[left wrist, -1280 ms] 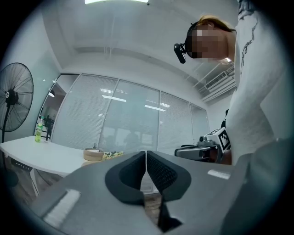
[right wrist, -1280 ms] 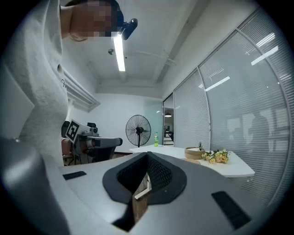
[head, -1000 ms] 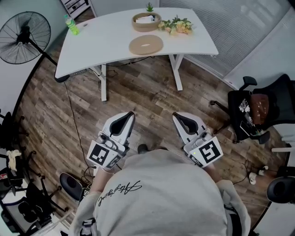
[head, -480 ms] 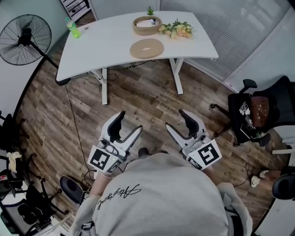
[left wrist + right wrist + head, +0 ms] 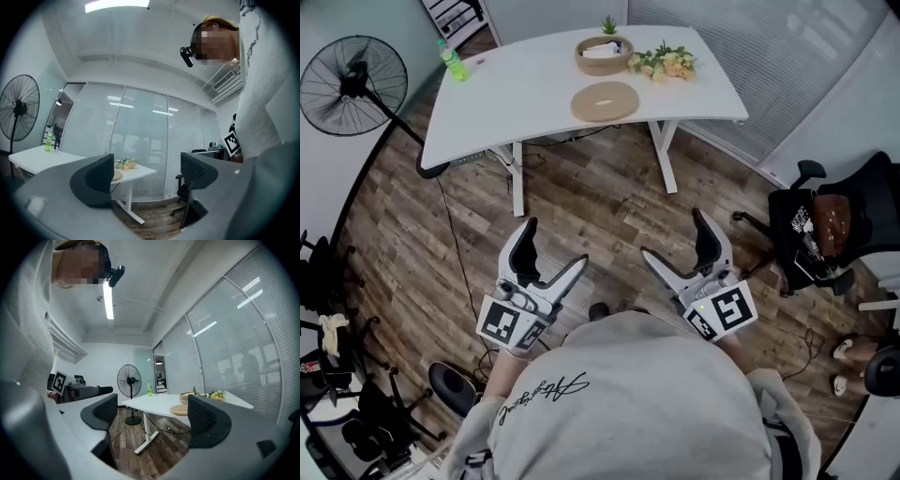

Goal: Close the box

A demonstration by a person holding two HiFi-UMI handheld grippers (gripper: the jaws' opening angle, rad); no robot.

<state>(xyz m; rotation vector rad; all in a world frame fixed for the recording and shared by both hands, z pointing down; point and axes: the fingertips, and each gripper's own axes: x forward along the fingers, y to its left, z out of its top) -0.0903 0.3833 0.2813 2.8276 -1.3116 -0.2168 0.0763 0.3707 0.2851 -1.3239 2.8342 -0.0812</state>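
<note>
Standing well back from a white desk (image 5: 516, 103) on a wood-plank floor (image 5: 581, 197), holds the left gripper (image 5: 553, 246) and the right gripper (image 5: 675, 236) low in front of a grey sweatshirt (image 5: 619, 394), side by side and apart. Opens both claws at this moment, spread wide, pinching nothing between the dark pads. Shows the round woven box (image 5: 604, 54) uncovered near the desk's far edge, well apart from both grippers, with something white inside. Shows the flat round lid (image 5: 604, 100) lying on the desktop just in front of the box, near it but not touching. Sets beside them a spray of flowers (image 5: 664, 62) just right of the box, a small green plant (image 5: 608, 22) behind it and a green bottle (image 5: 453, 64) at the desk's far left corner. Takes in a black pedestal fan (image 5: 352, 73) at the left and a black office chair (image 5: 867, 202) at the right, both on the floor.
</note>
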